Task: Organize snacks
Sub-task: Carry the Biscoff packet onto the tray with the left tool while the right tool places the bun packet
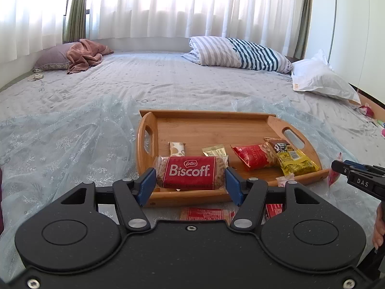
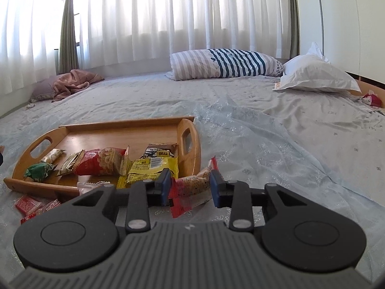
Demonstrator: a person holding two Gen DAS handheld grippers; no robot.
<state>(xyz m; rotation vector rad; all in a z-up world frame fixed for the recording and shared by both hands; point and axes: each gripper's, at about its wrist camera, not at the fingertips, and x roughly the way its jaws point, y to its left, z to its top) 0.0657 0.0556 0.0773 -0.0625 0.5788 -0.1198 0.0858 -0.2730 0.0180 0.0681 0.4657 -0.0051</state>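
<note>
My left claw (image 1: 190, 183) is clamped end-to-end on the Biscoff packet (image 1: 191, 172), its long axis crosswise, just above the wooden tray (image 1: 211, 125)'s near rim; my right claw (image 2: 190, 187) grips a red-ended snack bar (image 2: 192, 187) beside the tray's right handle.

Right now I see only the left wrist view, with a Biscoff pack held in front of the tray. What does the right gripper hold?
Observer: The right gripper is shut on a clear snack bar with red ends.
Operator: Is it over the tray already?
Observer: No. It is outside the wooden tray, just past the handle end, over the bed cover.
Operator: Does my Biscoff pack hide anything?
Observer: Yes. A green wrapped snack lies in the tray near the front rim, toward the other handle.
</note>
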